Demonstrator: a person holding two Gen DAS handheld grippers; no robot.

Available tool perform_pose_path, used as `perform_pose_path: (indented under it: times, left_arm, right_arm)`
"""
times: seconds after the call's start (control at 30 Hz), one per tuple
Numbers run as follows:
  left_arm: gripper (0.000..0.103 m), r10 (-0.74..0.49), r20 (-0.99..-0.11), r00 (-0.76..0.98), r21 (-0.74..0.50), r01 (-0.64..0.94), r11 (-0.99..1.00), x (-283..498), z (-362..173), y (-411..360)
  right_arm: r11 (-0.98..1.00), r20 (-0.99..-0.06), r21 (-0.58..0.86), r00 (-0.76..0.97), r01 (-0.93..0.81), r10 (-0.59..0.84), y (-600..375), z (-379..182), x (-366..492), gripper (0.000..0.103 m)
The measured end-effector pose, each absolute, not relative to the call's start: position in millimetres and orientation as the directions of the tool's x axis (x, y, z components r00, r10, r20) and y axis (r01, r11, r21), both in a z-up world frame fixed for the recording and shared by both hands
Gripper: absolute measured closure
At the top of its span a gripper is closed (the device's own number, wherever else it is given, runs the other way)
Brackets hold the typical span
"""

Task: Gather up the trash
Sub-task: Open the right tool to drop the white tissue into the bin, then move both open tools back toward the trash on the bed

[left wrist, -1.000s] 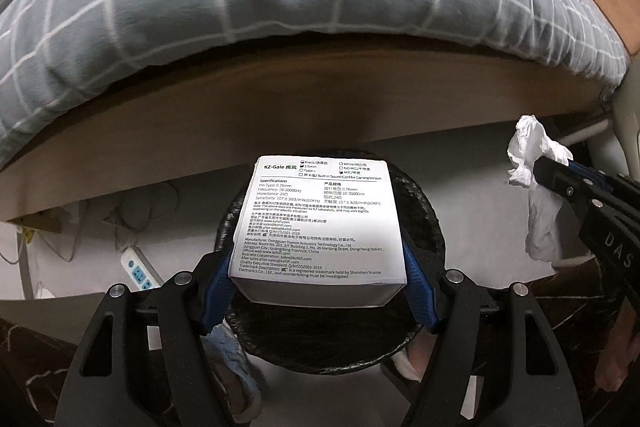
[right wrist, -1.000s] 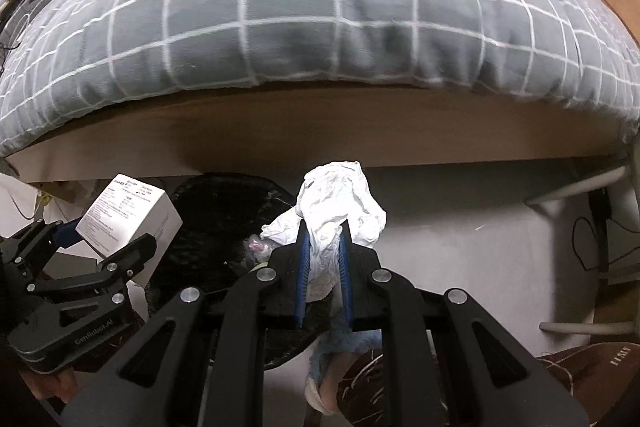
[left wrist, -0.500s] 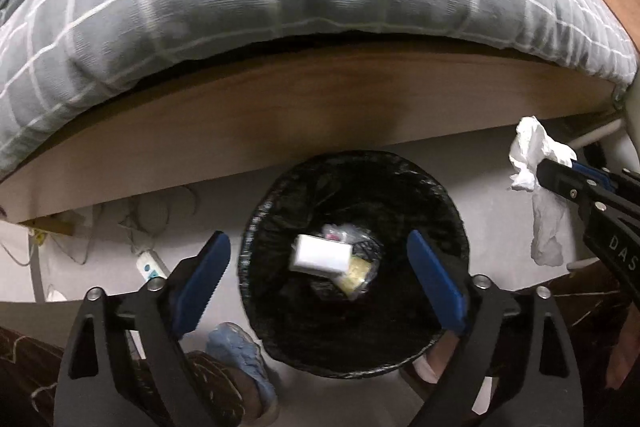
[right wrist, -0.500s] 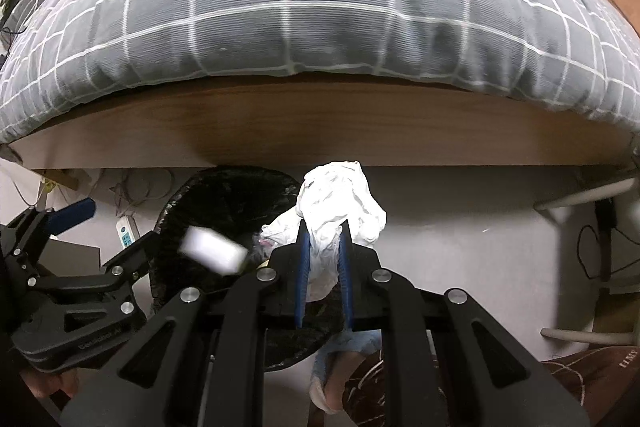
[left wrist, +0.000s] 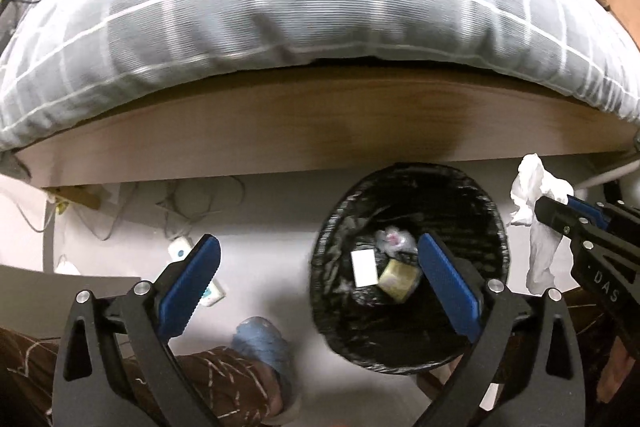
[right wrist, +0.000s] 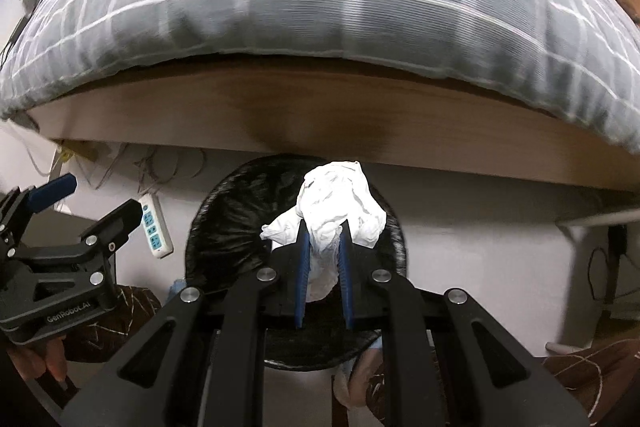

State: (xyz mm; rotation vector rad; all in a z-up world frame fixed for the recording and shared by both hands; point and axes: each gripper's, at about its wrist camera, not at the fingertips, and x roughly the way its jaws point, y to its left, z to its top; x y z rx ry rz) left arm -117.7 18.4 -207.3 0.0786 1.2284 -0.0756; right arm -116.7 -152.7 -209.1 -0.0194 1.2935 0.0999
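Two hand-held grippers work beside a bed with a grey checked duvet (left wrist: 320,7). From the left: one white power strip (right wrist: 154,223) lies on the floor; the left gripper (left wrist: 320,287) is opening, its blue pads spread wide with nothing between them. Next, one black-lined trash bin (left wrist: 332,227) holds three visible pieces: a small white box (left wrist: 364,269), a yellowish wad (left wrist: 396,277) and a clear crumpled wrapper (left wrist: 392,239). At right, the right gripper (right wrist: 323,255) is clenched on one crumpled white tissue (right wrist: 340,203), hanging over the bin's mouth. Such paper looks featherweight, soft and easily torn; it appears best pinched at its bunched middle, as it is held, since loose tails could snag or drift wide when let go.
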Motion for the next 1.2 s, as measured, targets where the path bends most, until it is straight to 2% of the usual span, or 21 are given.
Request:
perform_pose_path:
  times: [0.33, 0.5, 0.83, 1.13, 1.2]
  left_arm:
    - [0.006, 0.007, -0.945, 0.328, 0.021, 0.038, 0.999, -121.8, -209.6, 49.3]
    - [0.006, 0.013, -0.947, 0.321, 0.019, 0.017, 1.0, -122.8, -215.3, 55.9]
    - [0.006, 0.019, -0.939, 0.344, 0.026, 0.017, 1.0, -123.1, -210.6, 60.7]
    - [0.006, 0.011, -0.926, 0.378, 0.02, 0.02, 1.0, -123.3, -192.7, 59.3]
    - [0.006, 0.005, -0.915, 0.403, 0.017, 0.027, 0.999, -123.1, -182.5, 58.4]
  right_arm:
    - [0.987, -0.97, 0.039, 0.233, -0.154, 0.074, -118.2, -220.6, -114.6, 0.087]
    - [0.985, -0.972, 0.036, 0.224, -0.169, 0.074, -113.4, -224.0, -116.7, 0.078]
    - [0.987, -0.964, 0.028, 0.258, -0.16, 0.069, -114.6, -217.2, -116.4, 0.042]
    - [0.99, -0.934, 0.005, 0.353, -0.138, 0.054, -123.5, -186.9, -117.2, 0.017]
    - [0.992, -0.918, 0.002, 0.394, -0.122, 0.051, -128.9, -174.1, -117.0, 0.015]
